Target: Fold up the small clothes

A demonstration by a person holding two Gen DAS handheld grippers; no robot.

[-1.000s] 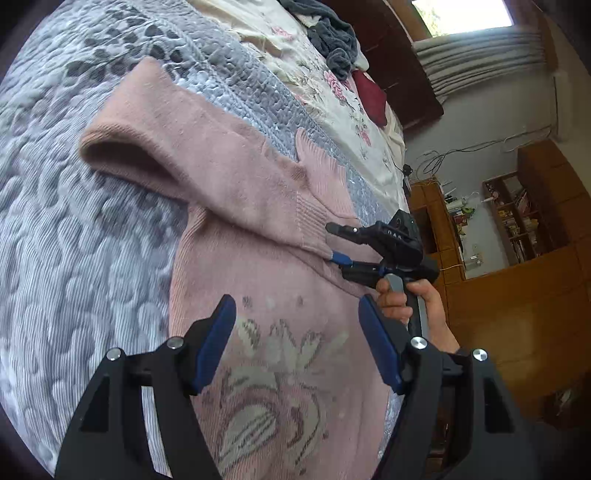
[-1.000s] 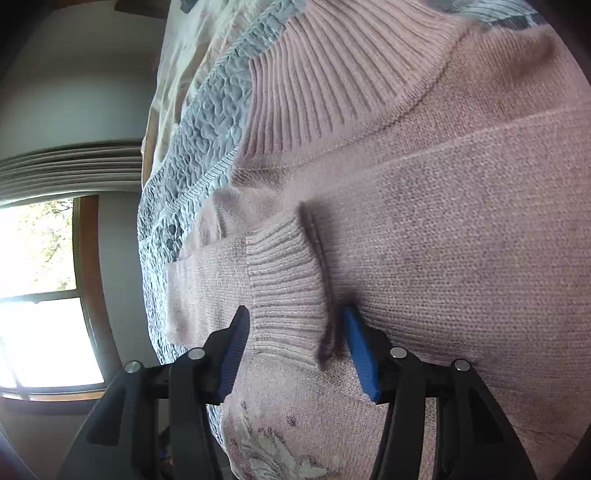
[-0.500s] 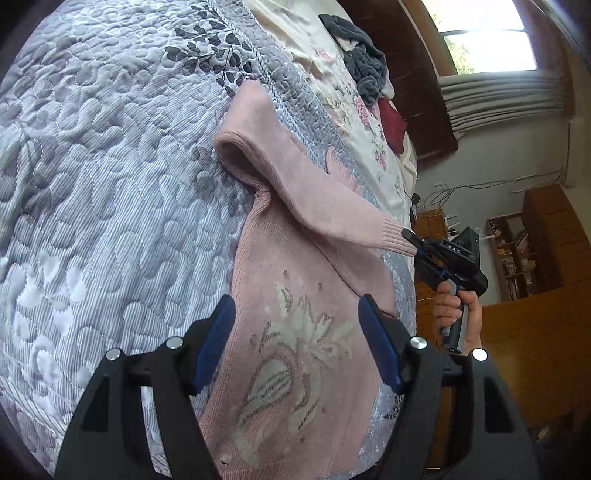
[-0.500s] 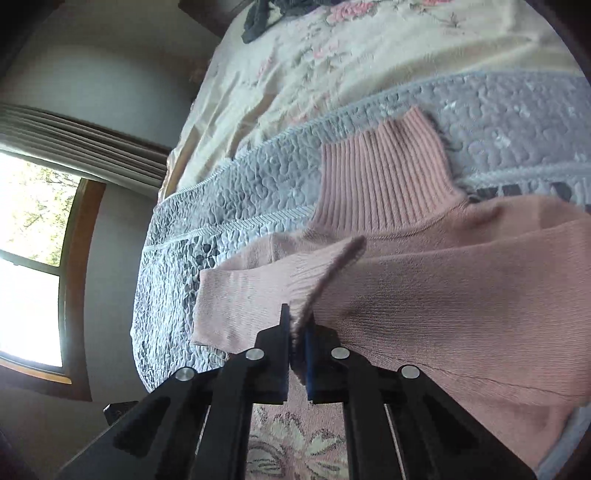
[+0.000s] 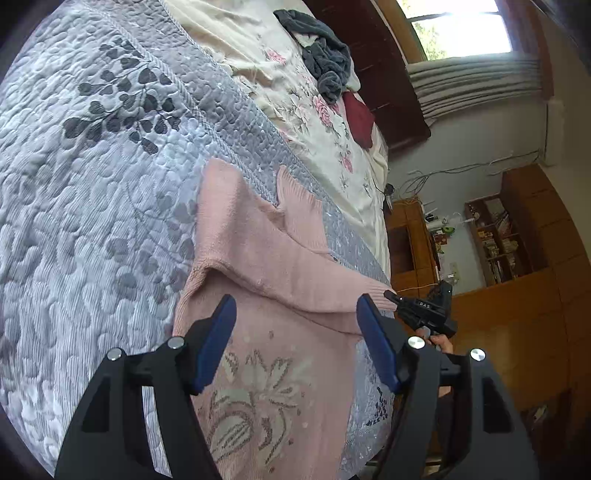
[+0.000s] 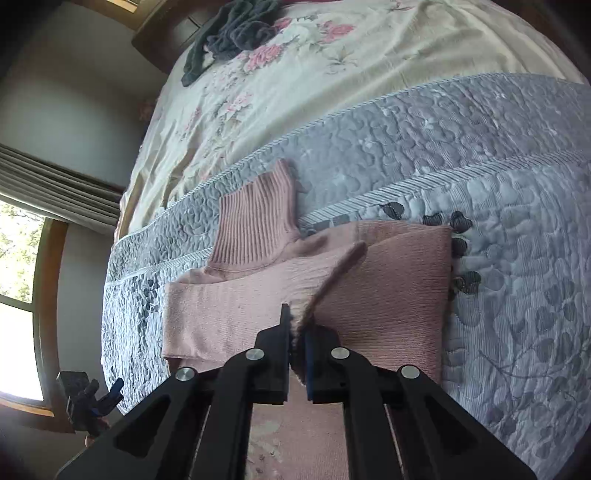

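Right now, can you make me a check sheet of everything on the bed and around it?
Surface: grey quilted bedspread over a cream floral sheet.
Job's things: pink sweater lying flat, flower pattern up, ribbed collar toward the sheet; one sleeve pulled across the body.
Clutter: dark grey clothes and a dark red cloth farther up the bed.
Grippers: left gripper open over the sweater, holding nothing; right gripper shut on the sleeve cuff.
Cables: wires on the far wall.
Surroundings: window, curtains, wooden shelves.
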